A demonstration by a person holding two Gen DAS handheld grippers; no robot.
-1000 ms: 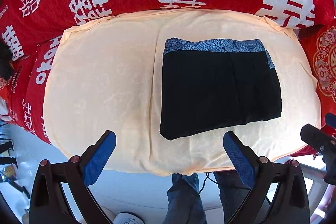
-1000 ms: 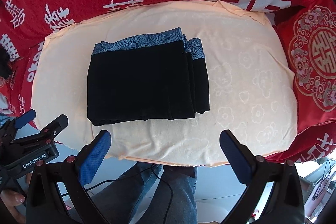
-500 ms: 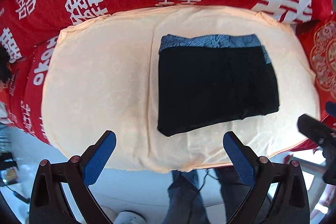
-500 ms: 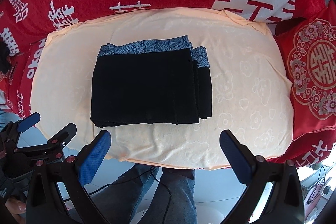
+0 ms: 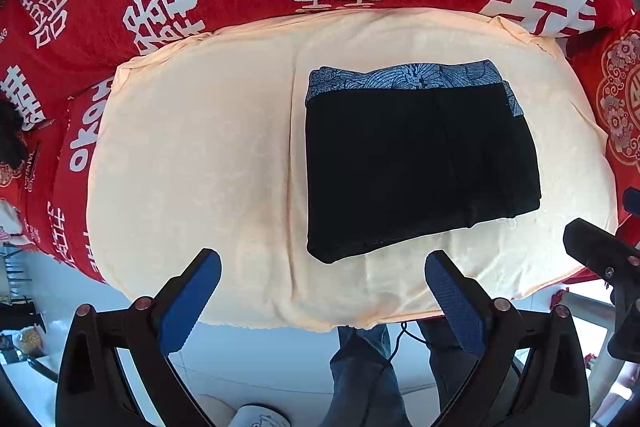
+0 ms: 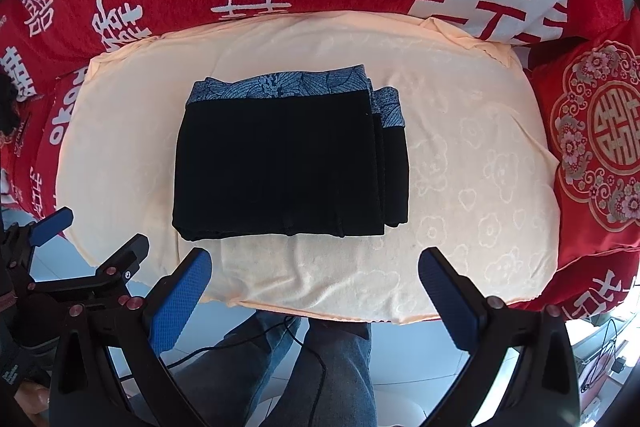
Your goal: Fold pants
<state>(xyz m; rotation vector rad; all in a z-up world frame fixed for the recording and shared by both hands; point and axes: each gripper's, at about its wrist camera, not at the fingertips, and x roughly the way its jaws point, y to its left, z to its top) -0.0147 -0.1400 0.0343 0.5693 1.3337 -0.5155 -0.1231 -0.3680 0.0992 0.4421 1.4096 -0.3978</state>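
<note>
The fingers of the left gripper (image 5: 322, 281) and the right gripper (image 6: 314, 277) are standing wide apart, holding nothing; the pants (image 6: 290, 163) are lying folded in a compact stack on the peach towel (image 6: 472, 195), well clear of both; the risk, as I judge it, is a blue pad snagging the offset right-hand layers and spilling the stack, or dragging the loose towel.

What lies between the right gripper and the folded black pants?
Only bare peach blanket, slightly wrinkled, lies between the right gripper and the folded black pants; the right wrist view shows this.
</note>
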